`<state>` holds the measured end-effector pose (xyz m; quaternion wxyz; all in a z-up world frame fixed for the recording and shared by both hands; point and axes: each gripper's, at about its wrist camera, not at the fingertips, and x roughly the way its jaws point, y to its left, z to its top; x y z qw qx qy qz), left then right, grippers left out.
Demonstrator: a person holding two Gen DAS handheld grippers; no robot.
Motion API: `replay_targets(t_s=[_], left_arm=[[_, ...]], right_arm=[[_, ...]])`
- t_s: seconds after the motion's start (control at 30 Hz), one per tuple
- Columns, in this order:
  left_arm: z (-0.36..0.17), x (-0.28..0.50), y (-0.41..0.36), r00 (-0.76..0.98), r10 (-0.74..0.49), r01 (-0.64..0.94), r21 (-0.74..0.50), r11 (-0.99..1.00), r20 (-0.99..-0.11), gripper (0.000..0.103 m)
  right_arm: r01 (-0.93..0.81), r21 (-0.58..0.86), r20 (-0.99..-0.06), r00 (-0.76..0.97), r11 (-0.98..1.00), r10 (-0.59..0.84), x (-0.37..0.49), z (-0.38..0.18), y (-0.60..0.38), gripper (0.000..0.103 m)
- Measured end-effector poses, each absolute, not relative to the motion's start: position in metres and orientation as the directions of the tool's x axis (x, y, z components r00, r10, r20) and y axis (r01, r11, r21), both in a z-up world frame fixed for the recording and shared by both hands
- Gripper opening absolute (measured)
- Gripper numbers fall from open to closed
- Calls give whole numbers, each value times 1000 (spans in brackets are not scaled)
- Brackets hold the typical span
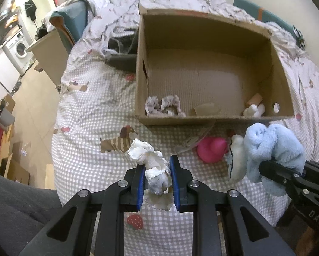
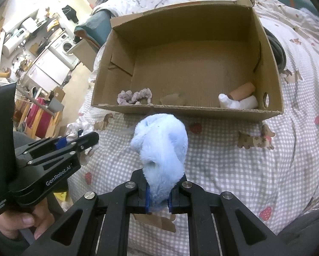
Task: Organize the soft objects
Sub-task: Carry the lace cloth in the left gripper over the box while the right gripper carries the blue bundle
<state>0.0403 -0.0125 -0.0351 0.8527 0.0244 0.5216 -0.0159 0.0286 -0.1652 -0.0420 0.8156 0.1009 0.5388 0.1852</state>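
Above bed (image 1: 84, 111), both grippers loaded. Left gripper (image 1: 157, 170) fingers clenched on white frilly cloth (image 1: 146, 155); right gripper (image 2: 159, 189) fingers clenched on blue plush (image 2: 161, 147). Cardboard box (image 2: 272, 68) just ahead. Advice: lift each above near wall, go well inside, release 1 by 1, avoid scrunchie (image 2: 136, 96).

— Where does the cardboard box (image 1: 212, 118) sit?

— On the bed cover (image 1: 91, 132), its open top facing up.

— What lies in it?

— A scrunchie (image 1: 164, 105) in the near left corner, a cardboard tube (image 2: 242, 90) with a rolled sock (image 2: 238, 103) in the near right corner.

— And in front of the box?

— A rubber duck (image 1: 211, 150) on the cover, just before the near wall, between a frilly cloth (image 1: 151, 162) on the left and a plush toy (image 1: 272, 149) on the right.
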Motion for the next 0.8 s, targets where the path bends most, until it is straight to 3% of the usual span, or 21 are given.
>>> replay_targets(t_s=[0.6,0.8], left_arm=[[38,63,-12,549,-181,133,-128,983,-816,19],[50,91,-15,570,-182,157,-111,981,-802,19]], right_arm=[[-199,412,-728,515,889,452,37,30,-205,13],[-184,393,-721,546,901,427,64,39,-215,13]])
